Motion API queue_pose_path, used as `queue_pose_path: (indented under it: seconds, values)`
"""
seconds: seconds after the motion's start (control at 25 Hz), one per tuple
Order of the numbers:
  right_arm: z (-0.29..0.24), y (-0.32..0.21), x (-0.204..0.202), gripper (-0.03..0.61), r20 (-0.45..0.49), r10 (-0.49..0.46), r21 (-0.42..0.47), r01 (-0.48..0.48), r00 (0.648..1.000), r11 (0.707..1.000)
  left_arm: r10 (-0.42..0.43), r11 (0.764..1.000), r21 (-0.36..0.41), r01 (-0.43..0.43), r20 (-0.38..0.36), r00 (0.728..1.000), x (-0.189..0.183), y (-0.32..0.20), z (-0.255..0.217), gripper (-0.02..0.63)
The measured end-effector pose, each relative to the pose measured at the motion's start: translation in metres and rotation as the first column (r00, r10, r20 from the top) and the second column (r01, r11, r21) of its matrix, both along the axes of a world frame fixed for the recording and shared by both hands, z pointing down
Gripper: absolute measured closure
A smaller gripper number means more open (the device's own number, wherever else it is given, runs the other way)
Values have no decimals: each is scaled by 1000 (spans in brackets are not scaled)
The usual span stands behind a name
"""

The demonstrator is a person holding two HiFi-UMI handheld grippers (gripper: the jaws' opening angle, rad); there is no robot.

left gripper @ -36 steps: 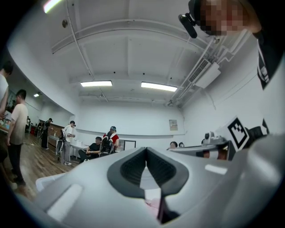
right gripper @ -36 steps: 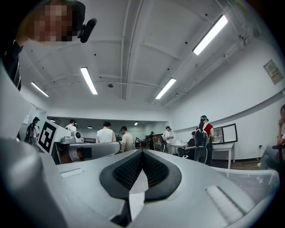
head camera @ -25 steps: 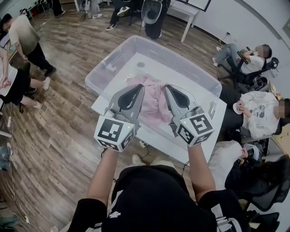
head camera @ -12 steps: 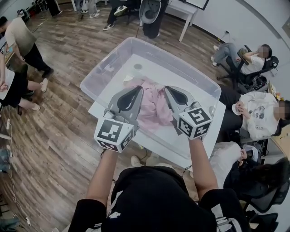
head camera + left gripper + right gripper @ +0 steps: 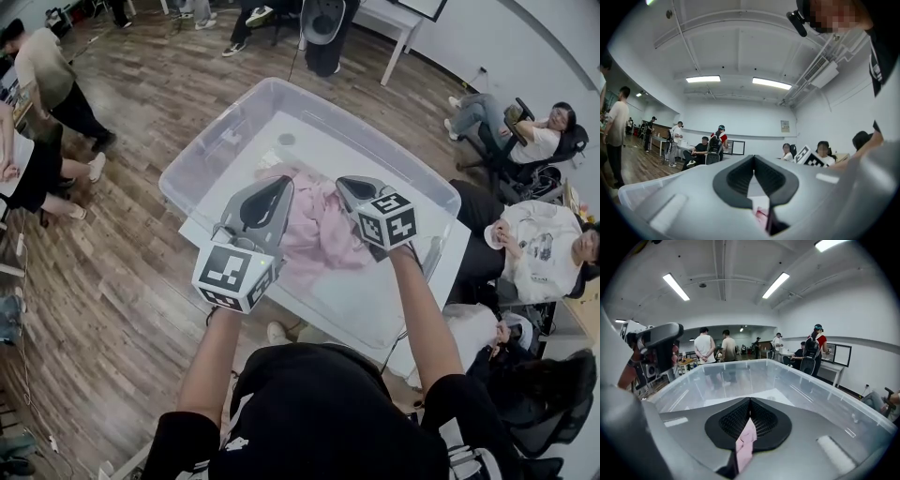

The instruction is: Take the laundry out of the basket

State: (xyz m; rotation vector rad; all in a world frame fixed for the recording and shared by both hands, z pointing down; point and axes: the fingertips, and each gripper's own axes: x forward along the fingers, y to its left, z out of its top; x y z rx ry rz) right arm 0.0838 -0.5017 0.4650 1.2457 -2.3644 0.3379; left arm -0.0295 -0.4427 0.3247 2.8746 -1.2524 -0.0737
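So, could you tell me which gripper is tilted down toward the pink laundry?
The right gripper: it tips nose-down over the pink laundry, while the left gripper points level.

A shared workroom, part lab and part open office: wood-plank floor (image 5: 122, 141), plain white walls (image 5: 525, 56), ceiling strip lights (image 5: 771, 83), an air-conditioning unit (image 5: 826, 75) high on the wall, white work tables (image 5: 394, 17), black office chairs (image 5: 574, 141), and many people, some seated (image 5: 539, 253), others standing (image 5: 704, 350)

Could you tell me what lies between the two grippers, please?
Pink laundry, lying in the clear bin, shows between them in the head view.
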Motion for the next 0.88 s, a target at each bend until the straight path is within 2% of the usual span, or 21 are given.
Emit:
queue_pose_path:
  seconds: [0.08, 0.16, 0.32, 0.48, 0.6, 0.8, 0.88]
  values:
    - [19, -12, 3, 584, -36, -30, -46, 28, 999, 999, -11, 1000, -6, 11, 4, 1000, 3, -5, 2, 606]
    - [38, -21, 5, 464, -55, -63, -93, 58, 997, 994, -19, 1000, -10, 19, 7, 1000, 6, -10, 3, 606]
    - [78, -33, 7, 317, -119, -145, -161, 125, 982, 979, -35, 999, -16, 35, 27, 999, 13, -17, 7, 606]
    - [121, -36, 3, 163, -190, -256, -230, 211, 948, 950, -60, 998, -32, 61, 38, 997, 13, -22, 13, 606]
    - [153, -35, -8, -3, -226, -341, -296, 269, 913, 916, -81, 996, -37, 83, 61, 995, 9, -23, 15, 606]
    - [201, -36, -10, -20, -322, -418, -403, 276, 850, 872, -103, 993, -42, 106, 83, 991, 5, -28, 19, 606]
    - [222, -37, -11, -20, -346, -427, -436, 260, 836, 862, -115, 992, -50, 120, 91, 989, 1, -30, 23, 606]
